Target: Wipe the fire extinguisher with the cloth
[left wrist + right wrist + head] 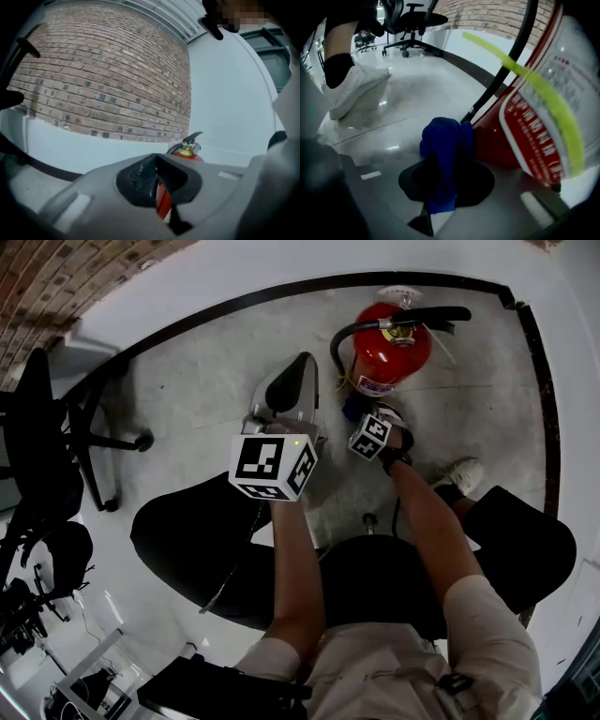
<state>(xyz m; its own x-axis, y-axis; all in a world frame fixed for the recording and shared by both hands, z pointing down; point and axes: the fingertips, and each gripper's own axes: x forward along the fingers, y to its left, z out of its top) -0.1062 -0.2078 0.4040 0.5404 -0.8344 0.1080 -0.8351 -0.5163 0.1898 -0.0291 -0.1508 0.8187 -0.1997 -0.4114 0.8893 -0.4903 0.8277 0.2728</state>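
The shiny grey floor (206, 390) carries everything. A black office chair on wheels (47, 427) sits at its left edge, well apart from the work. The round red metal fire extinguisher (389, 357) stands near the far edge, close to the white wall.

The left gripper (157, 180) hangs up high with its jaws together and nothing in them. The right gripper (440, 187) is low down. Its jaws are pinched tight on the soft blue cloth (443, 145), and the cloth rests against the bottom of the red tank.

To wipe well, I think the cloth should press flat and slide round the tank and up, bit by bit. The thin black hose (506, 65) and a yellow-green plastic strap (539, 89) cross the tank's side — the cloth could catch on them.
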